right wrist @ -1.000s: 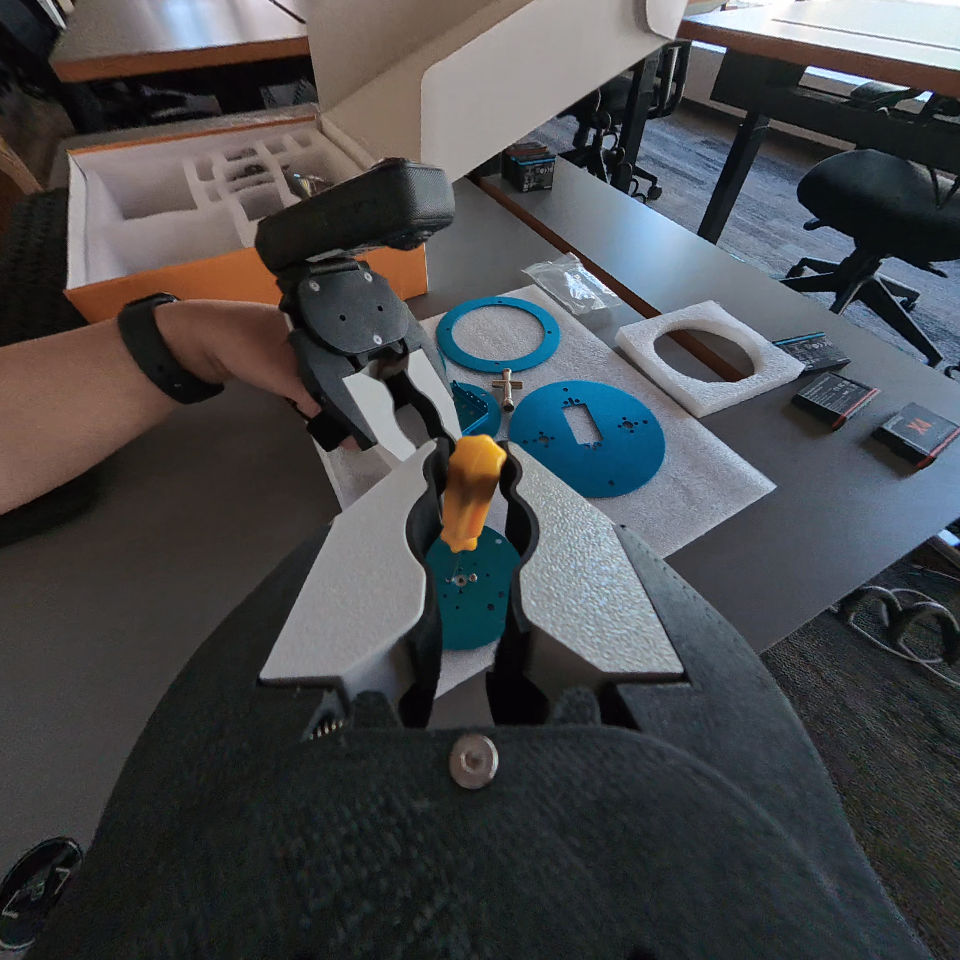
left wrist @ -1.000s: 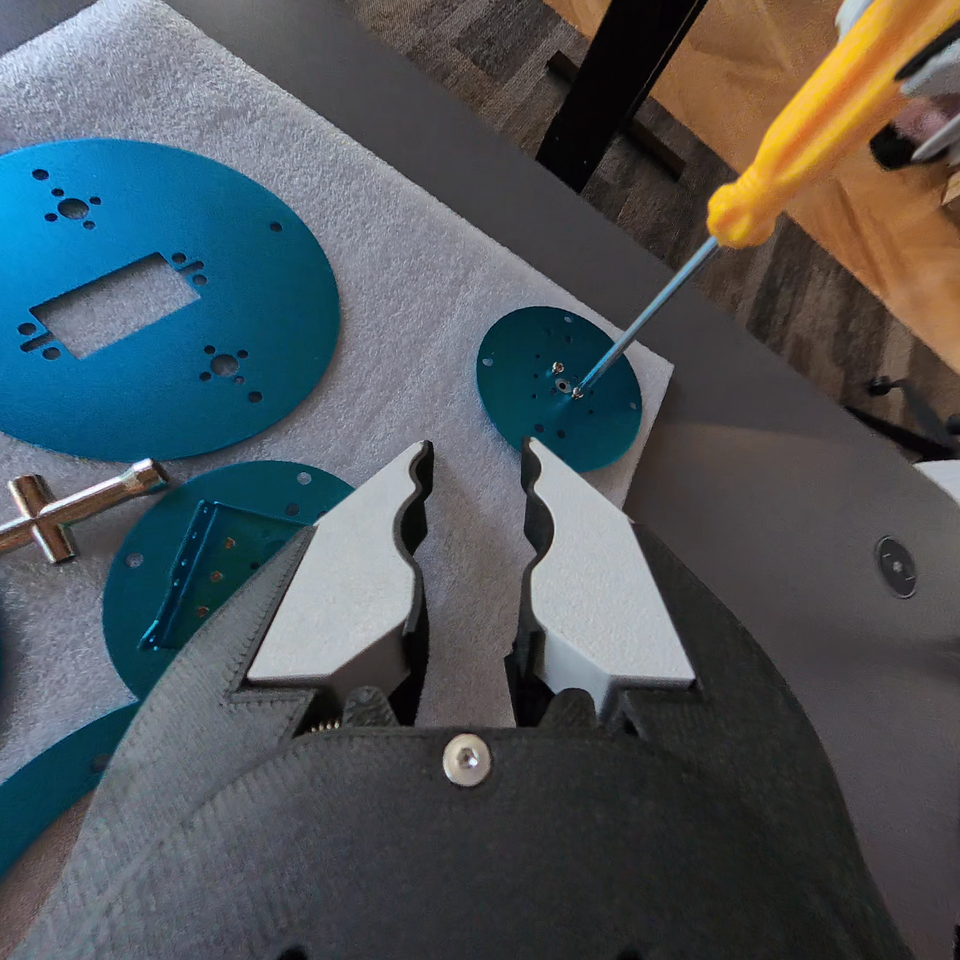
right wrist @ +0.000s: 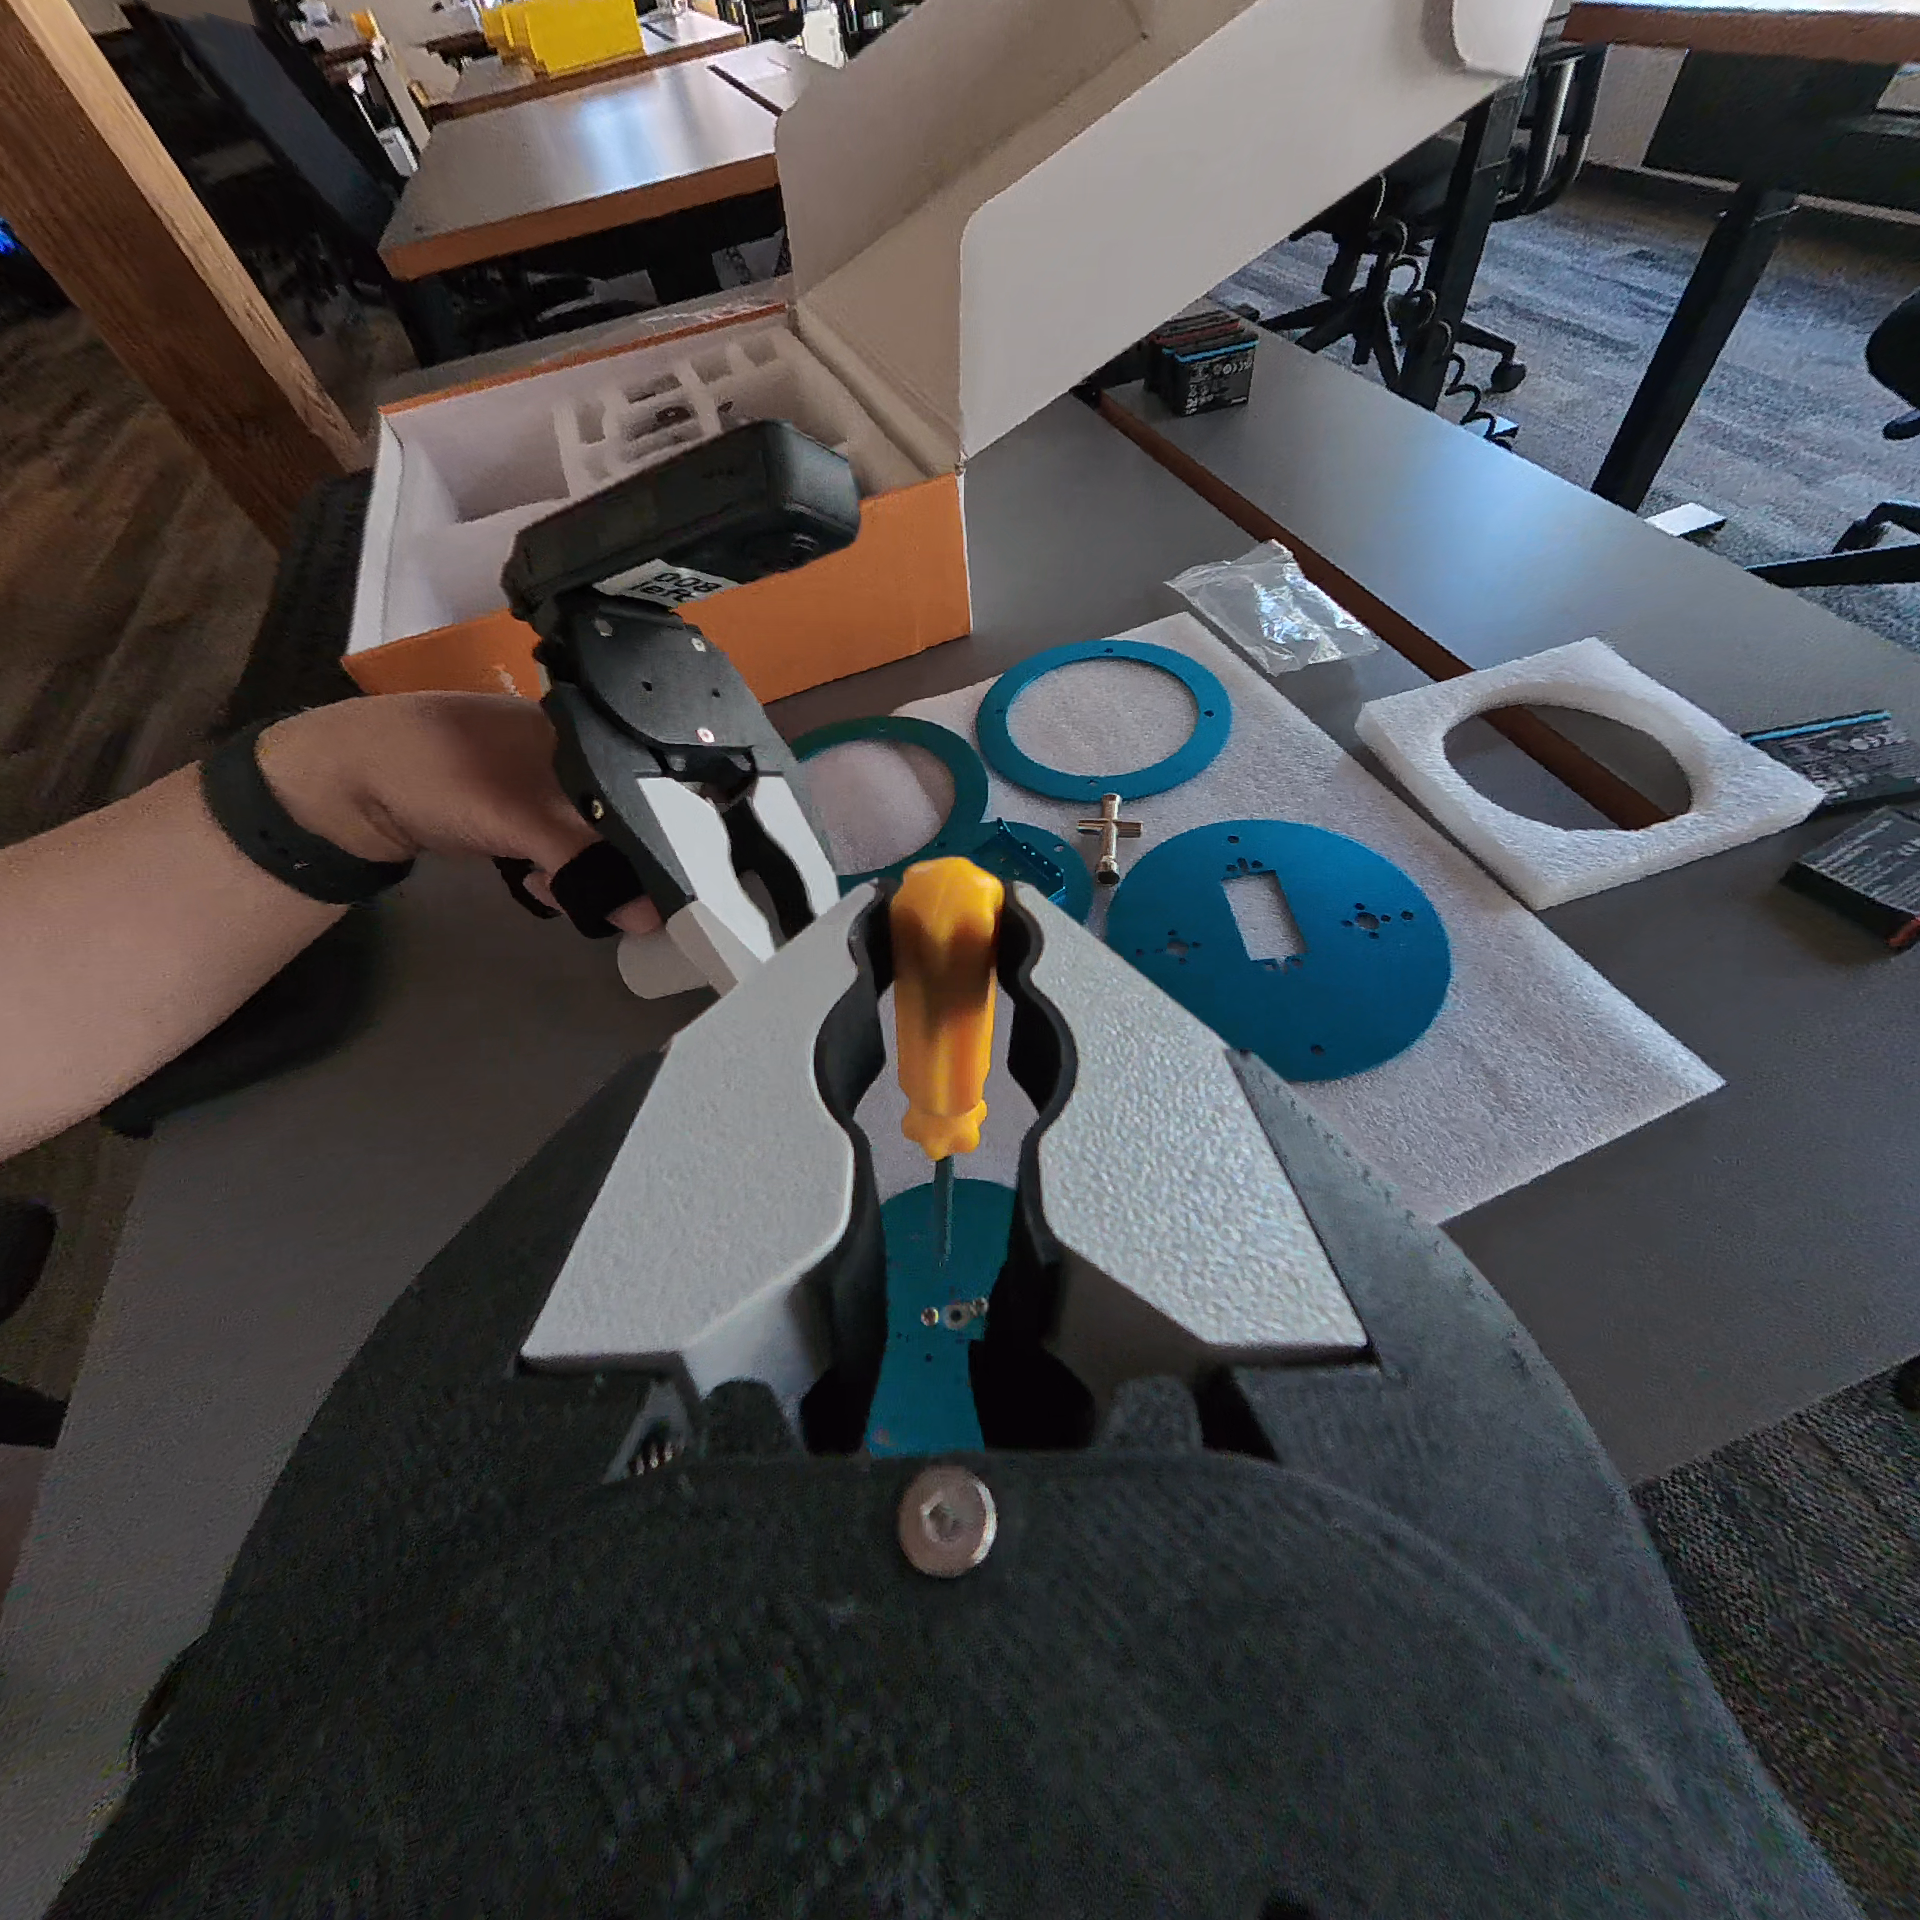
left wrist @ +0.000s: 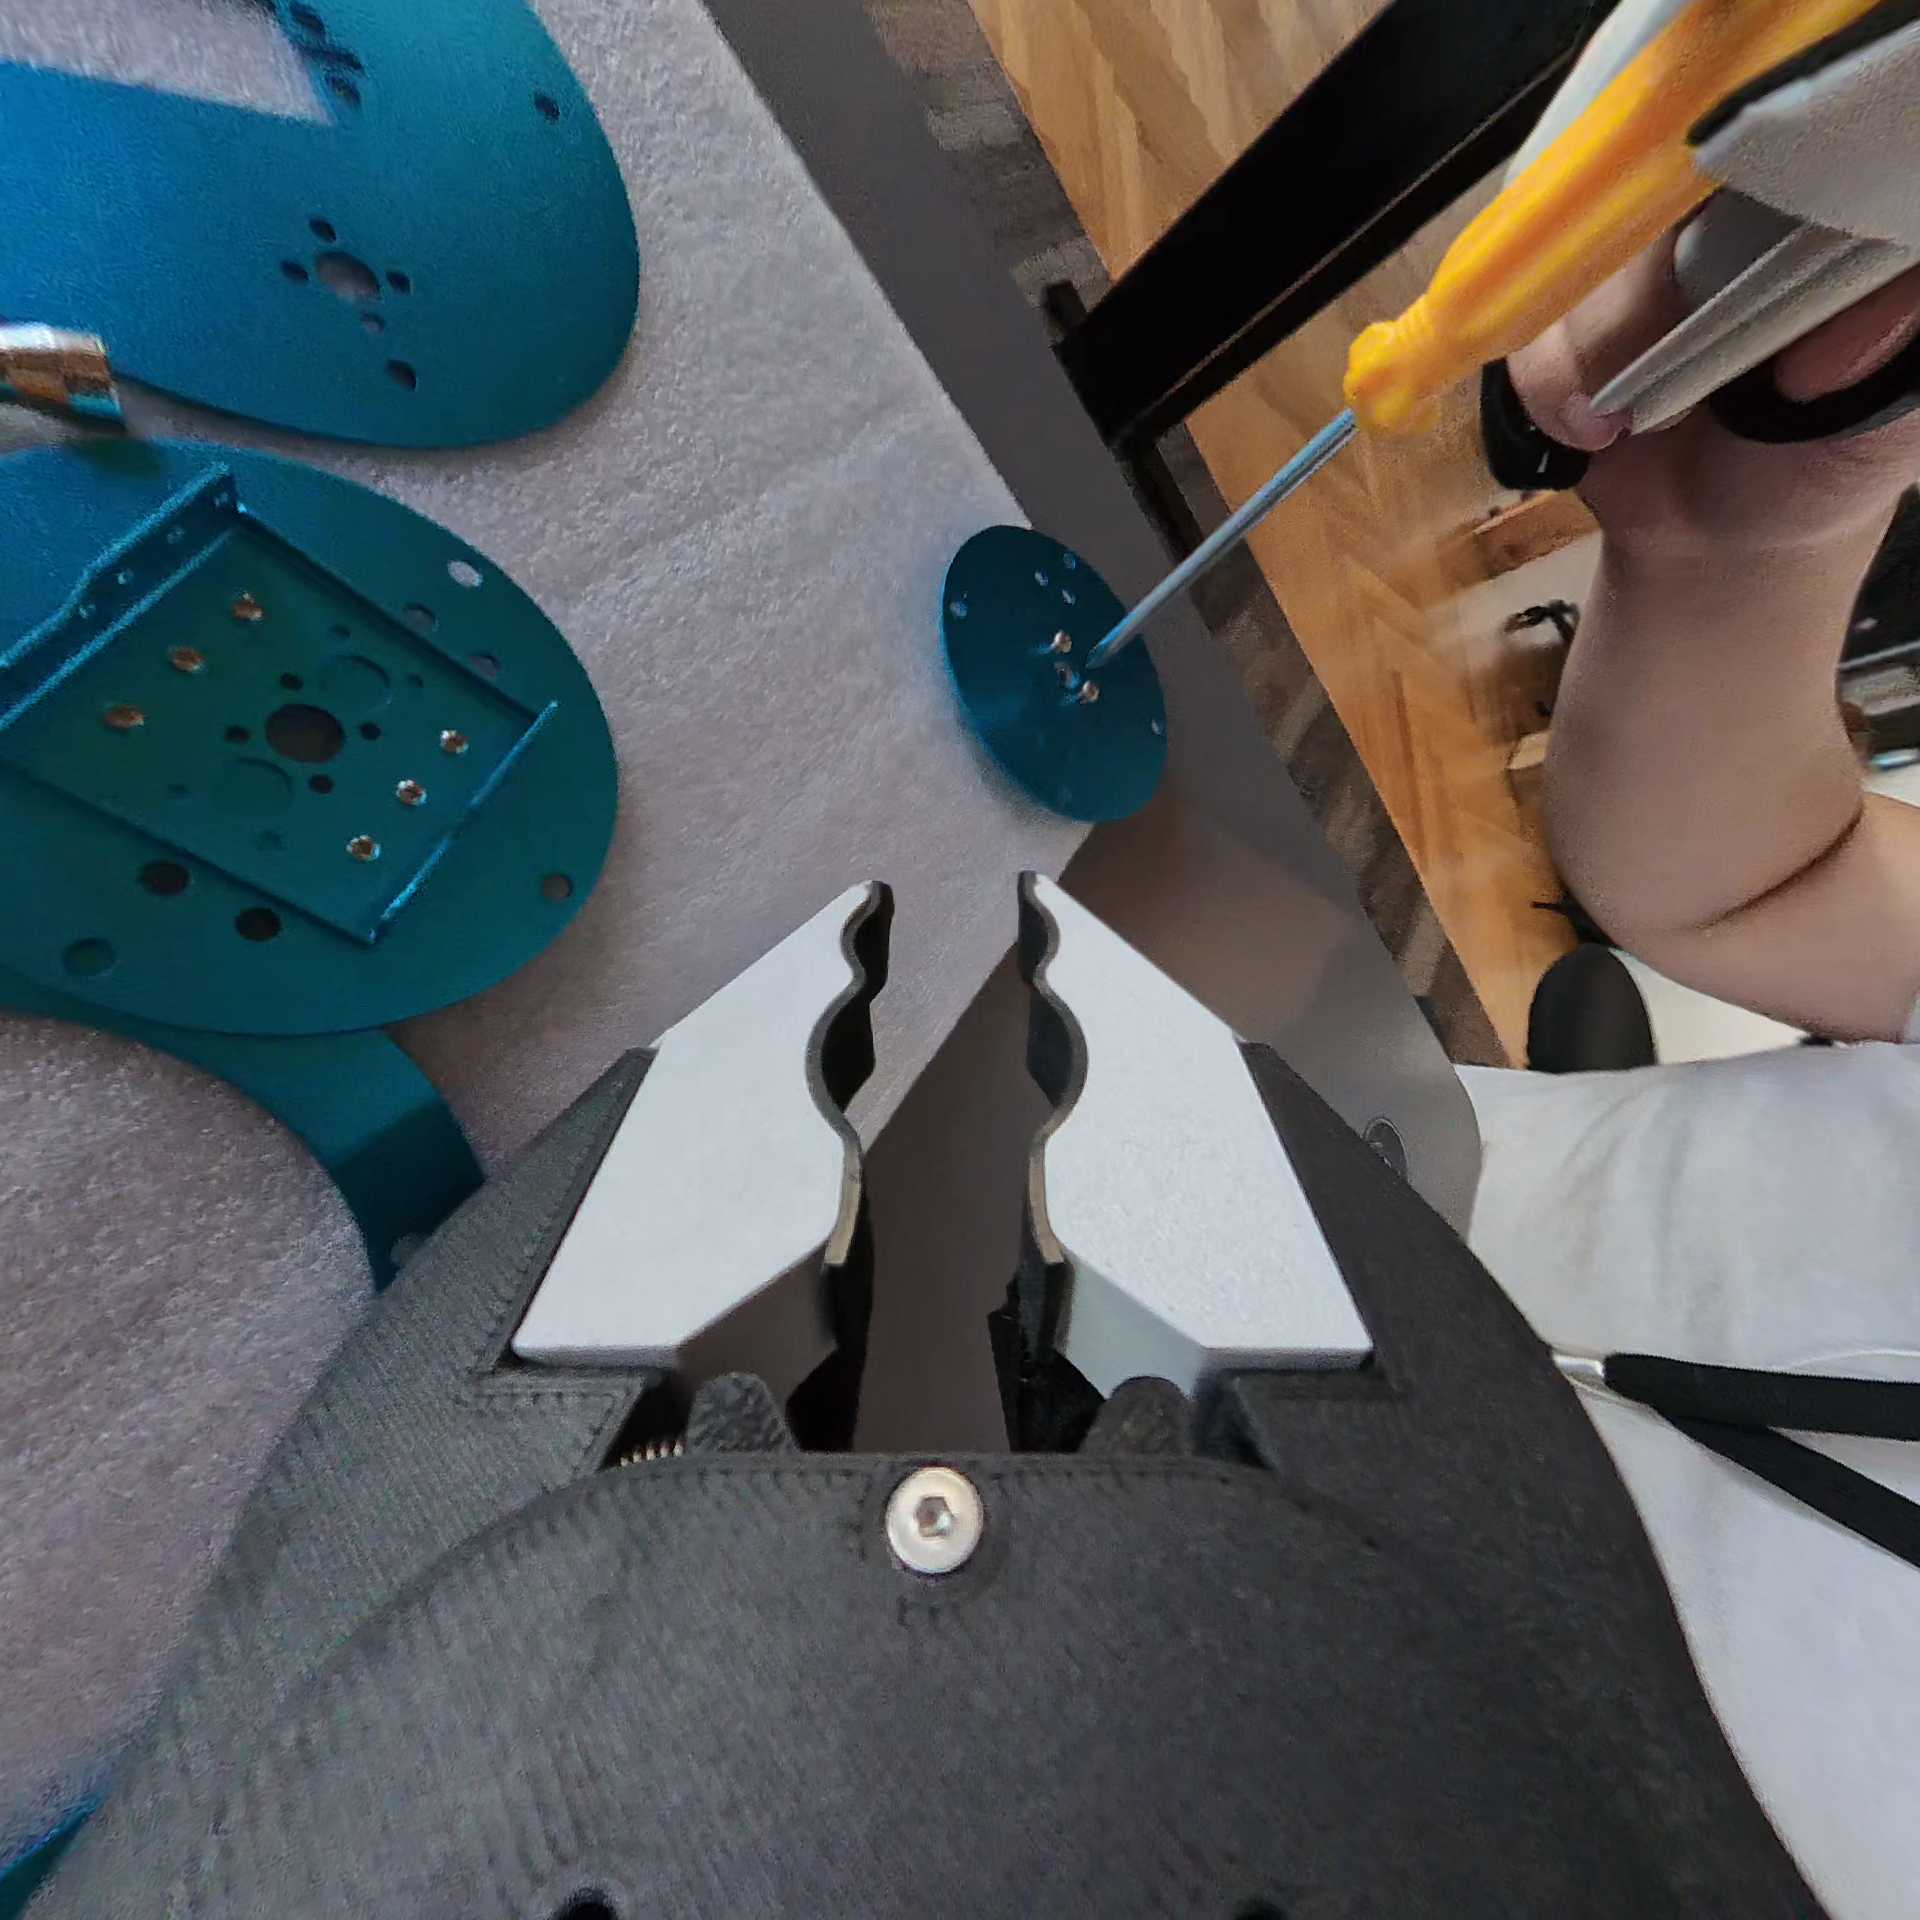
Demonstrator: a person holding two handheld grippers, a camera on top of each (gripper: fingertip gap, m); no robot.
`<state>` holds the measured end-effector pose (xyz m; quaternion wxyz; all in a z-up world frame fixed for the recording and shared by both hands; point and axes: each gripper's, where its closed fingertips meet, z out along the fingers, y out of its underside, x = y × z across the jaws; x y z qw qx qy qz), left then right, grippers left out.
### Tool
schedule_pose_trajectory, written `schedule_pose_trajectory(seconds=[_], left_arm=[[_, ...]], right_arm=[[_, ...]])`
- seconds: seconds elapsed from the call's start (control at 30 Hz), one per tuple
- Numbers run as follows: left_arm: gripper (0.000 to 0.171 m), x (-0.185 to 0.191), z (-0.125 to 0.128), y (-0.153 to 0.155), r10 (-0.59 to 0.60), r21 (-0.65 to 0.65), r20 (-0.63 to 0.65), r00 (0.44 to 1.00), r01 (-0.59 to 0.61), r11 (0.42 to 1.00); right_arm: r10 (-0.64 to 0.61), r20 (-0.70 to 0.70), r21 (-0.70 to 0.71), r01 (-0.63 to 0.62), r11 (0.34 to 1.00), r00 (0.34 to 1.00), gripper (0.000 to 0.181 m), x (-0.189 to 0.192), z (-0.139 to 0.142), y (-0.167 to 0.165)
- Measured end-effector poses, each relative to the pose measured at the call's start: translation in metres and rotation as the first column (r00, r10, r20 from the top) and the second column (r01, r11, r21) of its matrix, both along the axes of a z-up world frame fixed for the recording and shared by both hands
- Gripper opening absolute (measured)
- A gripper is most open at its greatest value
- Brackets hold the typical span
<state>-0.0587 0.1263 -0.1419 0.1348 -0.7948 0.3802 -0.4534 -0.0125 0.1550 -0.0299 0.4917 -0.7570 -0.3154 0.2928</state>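
A: Logging the left gripper (left wrist: 951, 904). Anything changing?

B: Drawing back and swinging round since a second ago. Now hovering over the corner of the foam sheet (left wrist: 769, 520) and the bare bench (left wrist: 1247, 987). Jaws standing part-way apart, gripping nothing. Leaving the small blue disc (left wrist: 1049, 717) farther ahead than before, well clear of the tips.

A: Logging the right gripper (right wrist: 940, 914).

B: Jaws clamping the yellow screwdriver (right wrist: 943, 1029) by its handle, as before. Pointing the shaft down at the small blue disc, with the tip lying just beside the cluster of screws at the centre. Sitting on a screw a second ago, seemingly off it now; not possible to tell whether touching the disc.

A: Placing the disc?

B: Lying flat at the near corner of the foam sheet, close to the bench edge.

A: Listing containers.

B: Noting an orange box (right wrist: 831, 613) behind, lid standing open. Carrying a white foam insert (right wrist: 468, 478), with small dark parts showing in some pockets and too small to name. Also noting a clear bag (right wrist: 1262, 608) beyond the sheet, contents not showing.

A: Listing loose items on the sheet.

B: Counting a large blue disc (right wrist: 1278, 956), two blue rings (right wrist: 1101, 717), a cross wrench (right wrist: 1110, 831) and a bracketed plate (left wrist: 291, 727).
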Motion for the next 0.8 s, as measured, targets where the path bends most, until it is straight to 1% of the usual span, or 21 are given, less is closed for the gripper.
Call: schedule_pose_trajectory(seconds=[0.1, 0.13, 0.2, 0.27, 0.3, 0.33, 0.4, 0.47, 0.57, 0.63, 0.67, 0.73, 0.8], left_arm=[[0.024, 0.005, 0.001, 0.000, 0.050, 0.069, -0.052, 0.997, -0.046, 0.997], [0.025, 0.009, 0.000, 0.001, 0.077, 0.052, -0.060, 0.995, -0.074, 0.996], [0.024, 0.021, 0.001, 0.002, 0.110, -0.051, -0.018, 0.994, -0.111, 0.992], [0.026, 0.029, -0.004, 0.002, 0.116, -0.145, -0.013, 0.993, -0.117, 0.983], [0.026, 0.031, -0.009, 0.004, 0.130, -0.165, -0.028, 0.991, -0.133, 0.977], [0.023, 0.033, -0.011, 0.006, 0.139, -0.178, -0.030, 0.990, -0.142, 0.974], [0.025, 0.037, -0.009, 0.006, 0.157, -0.223, -0.016, 0.988, -0.156, 0.962], [0.025, 0.039, -0.009, 0.005, 0.154, -0.228, -0.028, 0.988, -0.157, 0.961], [0.024, 0.043, -0.002, 0.003, 0.147, -0.234, -0.020, 0.989, -0.147, 0.961], [0.024, 0.045, -0.005, 0.001, 0.146, -0.234, -0.044, 0.988, -0.152, 0.960], [0.024, 0.048, -0.005, -0.002, 0.137, -0.251, -0.045, 0.990, -0.144, 0.957], [0.023, 0.051, -0.004, -0.007, 0.126, -0.285, -0.035, 0.991, -0.130, 0.949], [0.022, 0.049, -0.010, -0.007, 0.126, -0.281, -0.065, 0.990, -0.139, 0.949]], right_arm=[[-0.036, -0.007, 0.026, 0.037, 0.999, 0.999, 0.018, 0.015, 0.011, -0.001], [-0.053, -0.018, 0.027, 0.053, 0.998, 0.998, 0.018, 0.022, 0.014, -0.002], [-0.081, -0.055, 0.024, 0.082, 0.996, 0.995, 0.018, 0.037, 0.017, -0.005], [-0.092, -0.095, 0.006, 0.093, 0.996, 0.991, 0.018, 0.048, 0.015, -0.011], [-0.095, -0.118, -0.003, 0.095, 0.995, 0.989, 0.018, 0.051, 0.013, -0.014], [-0.094, -0.135, -0.016, 0.093, 0.996, 0.986, 0.018, 0.053, 0.009, -0.016], [-0.094, -0.148, -0.028, 0.091, 0.995, 0.985, 0.018, 0.056, 0.002, -0.020], [-0.094, -0.160, -0.040, 0.089, 0.995, 0.983, 0.018, 0.057, -0.004, -0.021], [-0.106, -0.169, -0.058, 0.098, 0.994, 0.980, 0.018, 0.061, -0.012, -0.018], [-0.108, -0.202, -0.072, 0.096, 0.993, 0.973, 0.018, 0.063, -0.013, -0.016], [-0.121, -0.223, -0.095, 0.102, 0.990, 0.967, 0.018, 0.066, -0.015, -0.014], [-0.141, -0.290, -0.183, 0.090, 0.979, 0.946, 0.018, 0.070, -0.020, -0.011], [-0.166, -0.407, -0.311, 0.034, 0.950, 0.898, 0.018, 0.075, -0.024, -0.010]])
